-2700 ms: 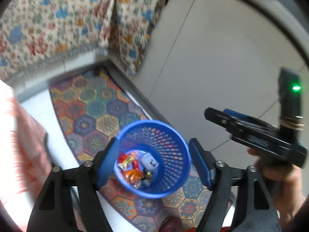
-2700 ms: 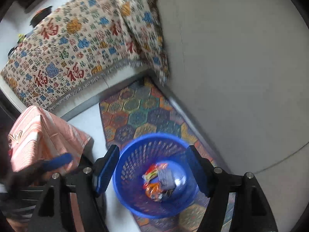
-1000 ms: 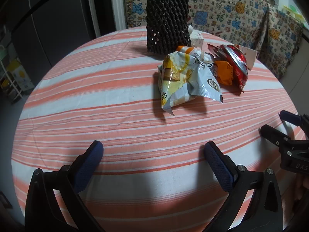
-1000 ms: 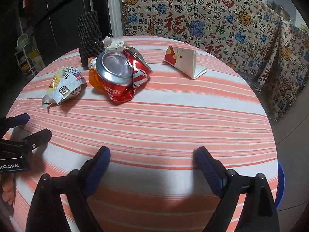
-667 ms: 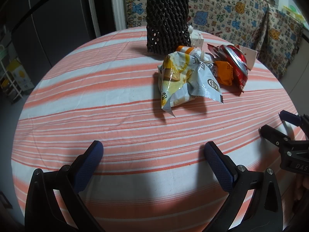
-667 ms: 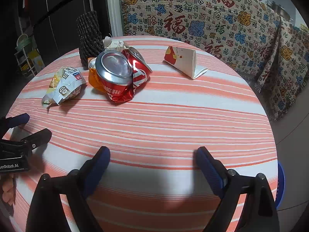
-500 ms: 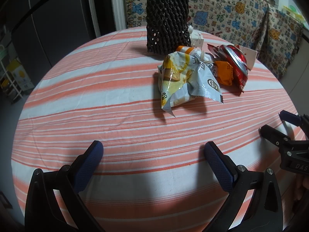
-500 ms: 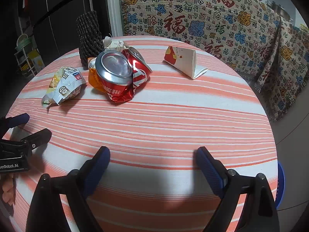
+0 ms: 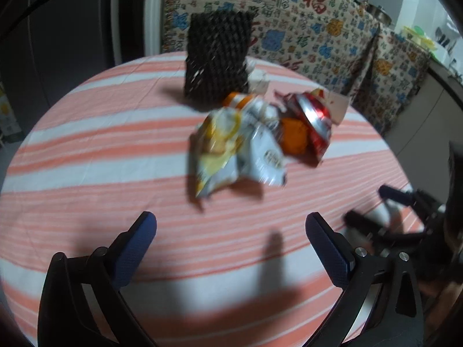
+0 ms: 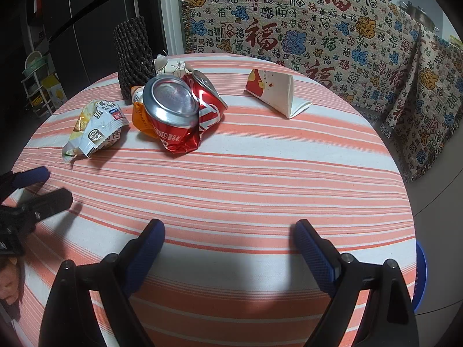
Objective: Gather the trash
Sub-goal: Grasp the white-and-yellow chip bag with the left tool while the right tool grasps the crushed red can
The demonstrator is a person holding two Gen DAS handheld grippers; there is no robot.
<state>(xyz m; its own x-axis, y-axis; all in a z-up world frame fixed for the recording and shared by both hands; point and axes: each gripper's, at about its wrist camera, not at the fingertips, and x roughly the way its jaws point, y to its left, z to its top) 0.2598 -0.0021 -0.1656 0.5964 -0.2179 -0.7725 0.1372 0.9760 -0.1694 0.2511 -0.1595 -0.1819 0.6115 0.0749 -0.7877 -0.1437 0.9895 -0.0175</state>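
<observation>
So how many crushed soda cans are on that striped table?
1: a crushed red can mid-table, beside the orange wrapper and near the black mesh sleeve. More could hide behind it.

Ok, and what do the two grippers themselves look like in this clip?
Both match: the left gripper and right gripper have black plastic frames with silver rivets and dark blue textured fingers. No cables or sleeves are visible.

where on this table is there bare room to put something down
Bare striped cloth runs across the near half, between the right gripper and the crushed red can. The far left is crowded: snack wrapper, can, black mesh sleeve. The white carton sits alone, far right.
</observation>
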